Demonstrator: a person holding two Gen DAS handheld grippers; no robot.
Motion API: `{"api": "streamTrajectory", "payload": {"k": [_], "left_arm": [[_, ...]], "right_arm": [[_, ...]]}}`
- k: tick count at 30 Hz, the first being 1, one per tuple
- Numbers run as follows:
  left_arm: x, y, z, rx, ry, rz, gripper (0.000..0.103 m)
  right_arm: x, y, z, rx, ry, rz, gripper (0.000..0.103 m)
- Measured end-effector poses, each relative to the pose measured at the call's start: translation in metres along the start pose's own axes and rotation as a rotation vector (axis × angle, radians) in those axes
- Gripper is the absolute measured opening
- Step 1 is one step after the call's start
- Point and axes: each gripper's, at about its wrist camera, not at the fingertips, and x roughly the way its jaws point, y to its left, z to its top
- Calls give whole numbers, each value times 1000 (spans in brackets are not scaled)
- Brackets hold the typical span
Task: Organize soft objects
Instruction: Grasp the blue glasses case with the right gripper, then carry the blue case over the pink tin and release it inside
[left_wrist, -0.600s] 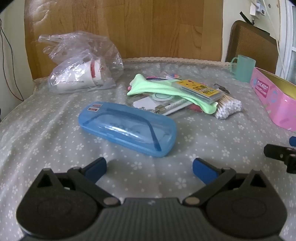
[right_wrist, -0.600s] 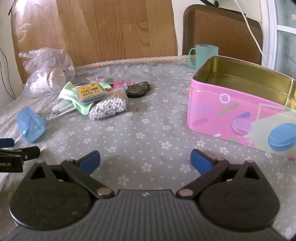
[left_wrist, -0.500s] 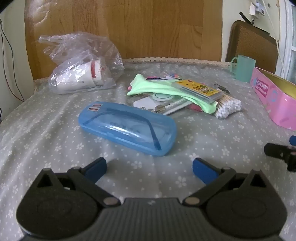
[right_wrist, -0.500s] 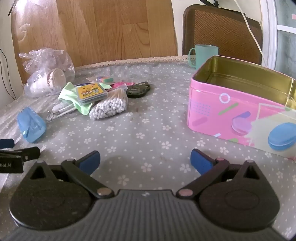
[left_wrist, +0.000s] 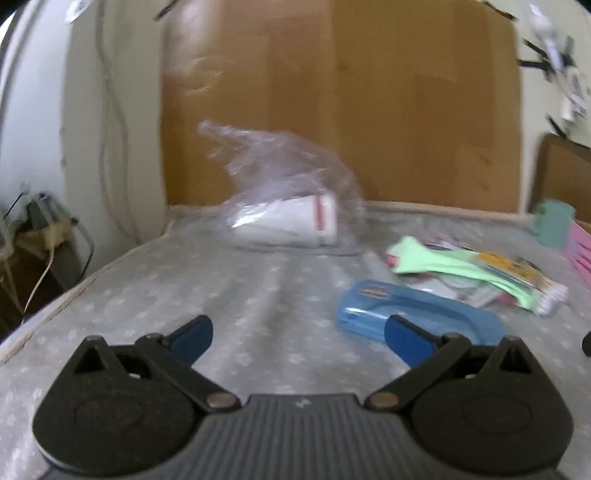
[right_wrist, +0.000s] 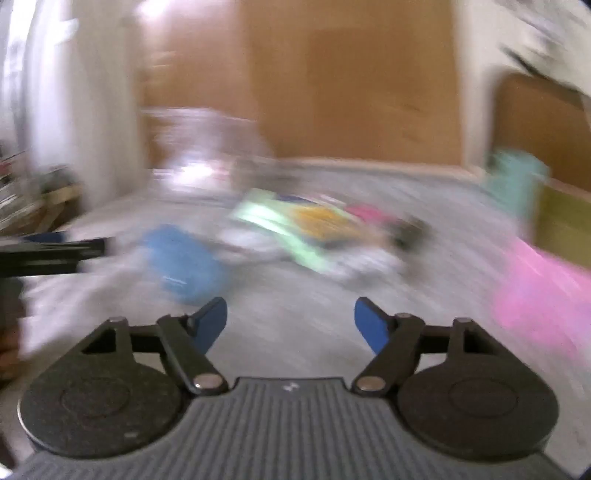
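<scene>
A pale green soft cloth (left_wrist: 443, 264) lies in a pile of small items on the grey flowered tablecloth (left_wrist: 258, 288), under a yellow card pack (left_wrist: 513, 266). In the blurred right wrist view the green cloth (right_wrist: 273, 221) sits ahead of centre. My left gripper (left_wrist: 299, 334) is open and holds nothing; the blue glasses case (left_wrist: 421, 314) lies just beyond its right finger. My right gripper (right_wrist: 290, 321) is open too, over bare cloth, and narrower than the left. One of the left gripper's fingers (right_wrist: 55, 251) shows at that view's left edge.
A clear plastic bag with a white cup (left_wrist: 291, 218) lies at the back left. A pack of cotton swabs (left_wrist: 550, 293), a teal mug (left_wrist: 552, 221) and a pink tin (right_wrist: 543, 291) stand to the right. The table's left edge (left_wrist: 55, 306) is near, and a wooden panel stands behind.
Both views have swung to the left, so the pile and case now sit further right. The right wrist view is smeared by motion, and the right jaws stand closer together than before.
</scene>
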Motion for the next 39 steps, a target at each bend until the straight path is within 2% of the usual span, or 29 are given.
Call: {"api": "streamTrajectory", "payload": {"k": [2, 5, 8, 9, 10, 12, 15, 20, 21, 23, 25, 27, 30, 33, 35, 36, 37, 39], "left_arm": [[3, 15, 2, -83, 11, -32, 103], [-6, 25, -1, -154, -40, -32, 103], [-7, 28, -2, -162, -48, -39, 103], [-6, 28, -2, -156, -44, -46, 103], [-8, 27, -3, -151, -44, -44, 103], [-8, 25, -4, -145, -46, -47, 103], [-6, 23, -4, -138, -34, -57, 103], [-3, 8, -2, -72, 27, -103, 103], [-4, -1, -2, -67, 56, -132, 102], [-8, -30, -1, -90, 129, -296, 102], [-14, -72, 0, -59, 191, -448, 103], [-21, -124, -4, -28, 291, -612, 102], [-27, -183, -16, -12, 445, -798, 102], [-30, -223, -29, 16, 518, -857, 103], [-31, -241, -30, 53, 505, -835, 102], [-32, -249, -31, 78, 498, -831, 100], [-34, -257, -31, 91, 495, -831, 91], [-37, -263, -25, 114, 480, -814, 88]], "right_arm": [[13, 29, 16, -97, -4, 88, 78], [47, 62, 31, -237, 54, 173, 77], [83, 80, 39, -299, 81, 173, 76], [96, 83, 41, -295, 108, 187, 73], [104, 85, 41, -291, 132, 182, 65], [105, 83, 38, -275, 152, 170, 61], [74, 71, 26, -232, 151, 175, 60], [-9, 28, -19, -204, 134, 104, 60], [-32, 15, -31, -176, 131, 77, 60], [-67, -6, -48, -118, 118, 11, 60], [-92, -21, -63, -78, 96, -65, 60], [-112, -31, -77, -40, 69, -143, 60], [-125, -42, -89, 43, 37, -191, 63], [-128, -49, -100, 56, 11, -193, 66], [-124, -48, -99, 35, 3, -189, 65], [-122, -45, -101, 13, -6, -184, 57], [-123, -46, -105, 2, -17, -169, 56], [-122, -50, -102, 21, -28, -139, 56]]}}
